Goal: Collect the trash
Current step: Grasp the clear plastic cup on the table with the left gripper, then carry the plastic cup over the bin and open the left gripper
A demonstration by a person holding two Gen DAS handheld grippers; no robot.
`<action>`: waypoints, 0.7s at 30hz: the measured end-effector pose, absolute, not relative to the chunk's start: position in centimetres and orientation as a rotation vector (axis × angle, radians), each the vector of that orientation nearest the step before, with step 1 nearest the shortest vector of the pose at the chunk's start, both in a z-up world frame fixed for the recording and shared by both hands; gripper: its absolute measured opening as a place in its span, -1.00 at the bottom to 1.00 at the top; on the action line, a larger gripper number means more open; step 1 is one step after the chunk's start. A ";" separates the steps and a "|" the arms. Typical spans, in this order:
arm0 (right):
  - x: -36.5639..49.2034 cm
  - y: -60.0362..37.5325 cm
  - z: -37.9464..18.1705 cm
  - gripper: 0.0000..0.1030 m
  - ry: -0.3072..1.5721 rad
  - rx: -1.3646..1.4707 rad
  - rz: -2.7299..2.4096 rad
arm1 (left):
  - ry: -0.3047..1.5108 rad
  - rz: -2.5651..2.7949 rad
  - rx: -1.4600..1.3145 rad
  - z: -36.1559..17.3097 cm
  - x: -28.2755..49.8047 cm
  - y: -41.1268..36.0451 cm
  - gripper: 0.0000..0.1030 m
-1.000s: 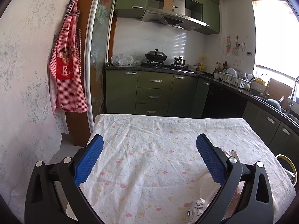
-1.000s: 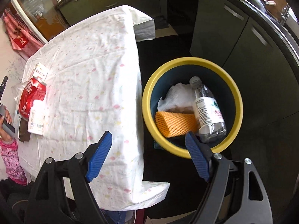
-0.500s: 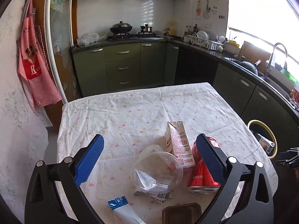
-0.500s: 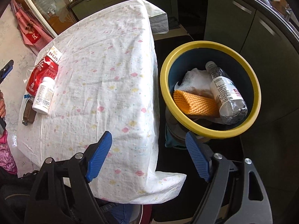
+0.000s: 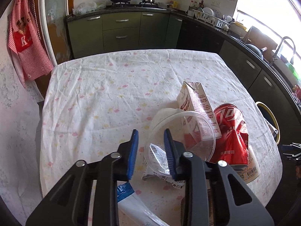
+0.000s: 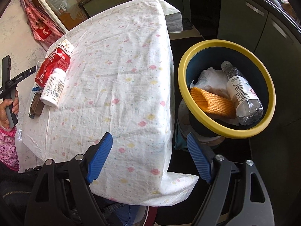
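Observation:
Trash lies at the near right of the clothed table (image 5: 105,101): a clear plastic bowl (image 5: 188,137), a milk carton (image 5: 199,109), a crushed red cola can (image 5: 231,137), a white pill bottle (image 5: 252,167) and a blue-tipped wrapper (image 5: 131,201). My left gripper (image 5: 150,146) has its jaws narrowed to a small gap, its right finger against the bowl's left rim; nothing is clamped. My right gripper (image 6: 148,154) is open and empty above the table's edge, beside the yellow-rimmed bin (image 6: 190,71). The bin holds a water bottle (image 6: 242,92), orange foam net (image 6: 212,101) and tissue (image 6: 212,77).
Green kitchen cabinets (image 5: 122,32) stand behind the table, a counter with sink (image 5: 282,50) runs along the right. A red apron (image 5: 24,43) hangs at the left wall. A brown object (image 6: 36,106) lies by the pill bottle (image 6: 52,87). The bin's rim also shows at the right (image 5: 270,116).
My left gripper has dropped toward the trash and its jaws have closed from wide to a narrow gap beside the bowl. My right gripper has drifted from the bin toward the table edge, still open.

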State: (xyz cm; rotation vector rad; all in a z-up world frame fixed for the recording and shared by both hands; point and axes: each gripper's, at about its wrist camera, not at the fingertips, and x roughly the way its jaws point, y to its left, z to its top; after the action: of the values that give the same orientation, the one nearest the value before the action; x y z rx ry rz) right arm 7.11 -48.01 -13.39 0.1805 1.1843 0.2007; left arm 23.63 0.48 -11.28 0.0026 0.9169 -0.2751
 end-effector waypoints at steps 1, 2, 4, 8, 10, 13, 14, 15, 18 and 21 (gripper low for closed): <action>7.2 -47.9 -13.4 0.49 1.186 0.181 0.202 | 0.920 -0.280 0.006 -11.5 23.7 0.4 -0.87; 7.2 -47.9 -13.4 0.49 1.187 0.181 0.202 | 0.919 -0.282 0.009 -11.5 23.8 0.3 -0.89; 7.2 -47.8 -13.3 0.49 1.185 0.184 0.202 | 0.896 -0.287 0.013 -11.1 23.5 0.2 -0.89; 7.2 -47.9 -13.0 0.49 1.173 0.193 0.202 | 0.804 -0.238 0.062 -8.1 22.3 0.2 -0.89; 7.1 -48.0 -12.9 0.49 1.163 0.199 0.204 | 0.752 -0.228 0.090 -5.9 21.5 -0.1 -0.89; 6.7 -48.4 -12.8 0.49 1.147 0.211 0.200 | 0.684 -0.269 0.128 -2.6 19.9 -1.9 -0.89; 6.5 -48.7 -12.8 0.49 1.140 0.215 0.194 | 0.674 -0.294 0.134 -1.8 19.6 -2.8 -0.89; 6.2 -49.0 -12.7 0.49 1.132 0.223 0.187 | 0.669 -0.326 0.139 -1.1 19.3 -3.9 -0.89; 5.1 -50.5 -12.6 0.49 1.107 0.259 0.160 | 0.669 -0.450 0.166 0.0 18.8 -8.6 -0.89; 3.3 -52.3 -12.7 0.49 1.083 0.298 0.116 | 0.677 -0.580 0.210 0.2 18.7 -14.5 -0.89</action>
State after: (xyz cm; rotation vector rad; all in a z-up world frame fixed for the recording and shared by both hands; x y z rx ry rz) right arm 3.34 -52.33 -12.69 0.2976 1.0830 0.1163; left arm 18.71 -14.47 0.22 0.2102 0.6773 -0.5804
